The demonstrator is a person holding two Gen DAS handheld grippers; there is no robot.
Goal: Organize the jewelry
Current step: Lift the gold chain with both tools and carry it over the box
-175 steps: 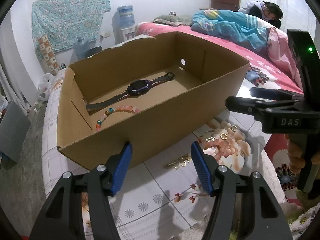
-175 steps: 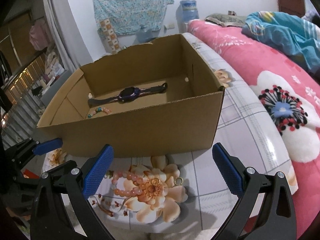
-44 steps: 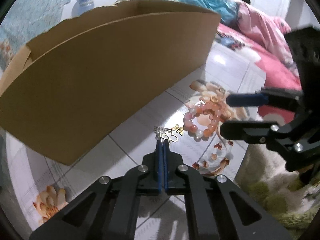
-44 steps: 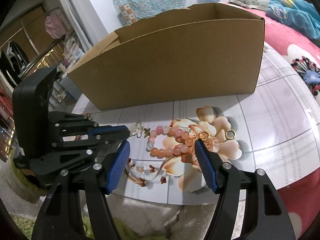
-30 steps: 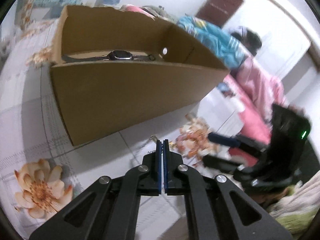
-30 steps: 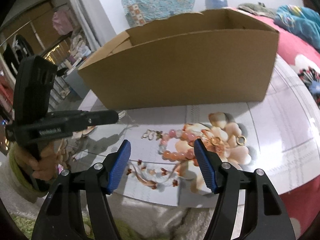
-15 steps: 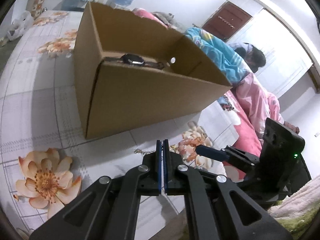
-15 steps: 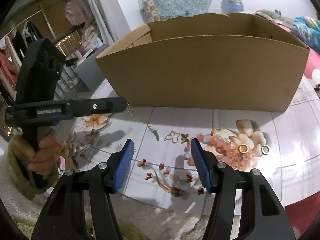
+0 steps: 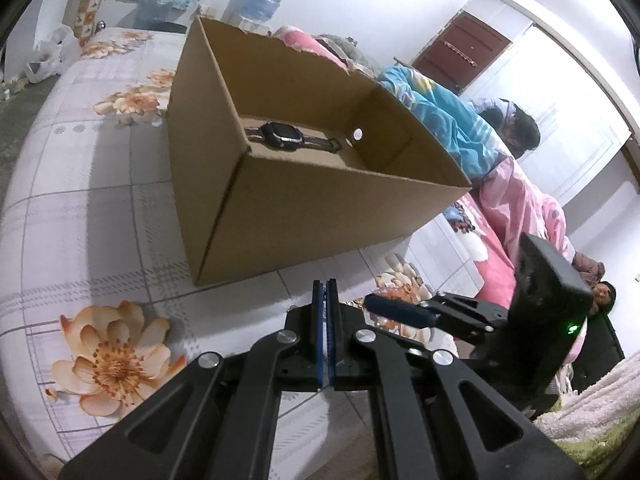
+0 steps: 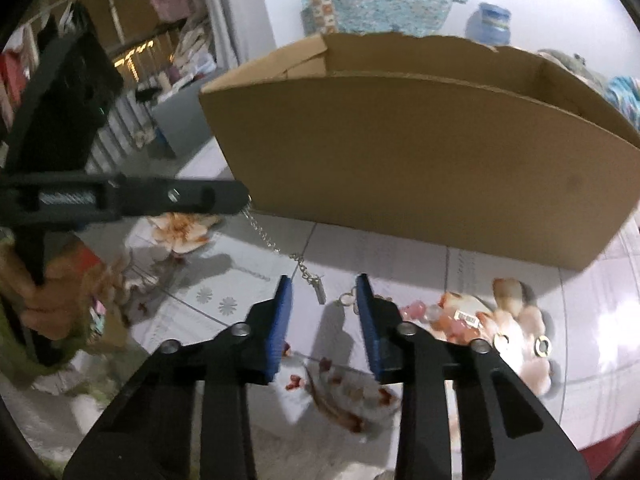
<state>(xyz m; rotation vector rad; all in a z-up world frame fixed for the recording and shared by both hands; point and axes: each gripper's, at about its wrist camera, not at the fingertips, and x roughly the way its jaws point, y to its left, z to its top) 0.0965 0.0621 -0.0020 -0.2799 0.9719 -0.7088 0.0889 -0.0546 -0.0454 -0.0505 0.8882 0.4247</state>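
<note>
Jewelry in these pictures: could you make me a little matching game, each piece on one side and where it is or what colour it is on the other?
Things:
1. watch
2. chain
3. bead bracelet
4. rings

Place or colour:
A. gold, a pair lying on the sheet
B. inside the cardboard box
C. hanging from the shut left tool
D. pink and orange, on the sheet in front of the box

Pairs: 1-B, 2-C, 3-D, 4-A

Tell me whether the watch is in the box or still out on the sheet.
In. The watch lies flat on the floor of the cardboard box, by its far wall, seen over the rim from the left wrist camera.
</note>
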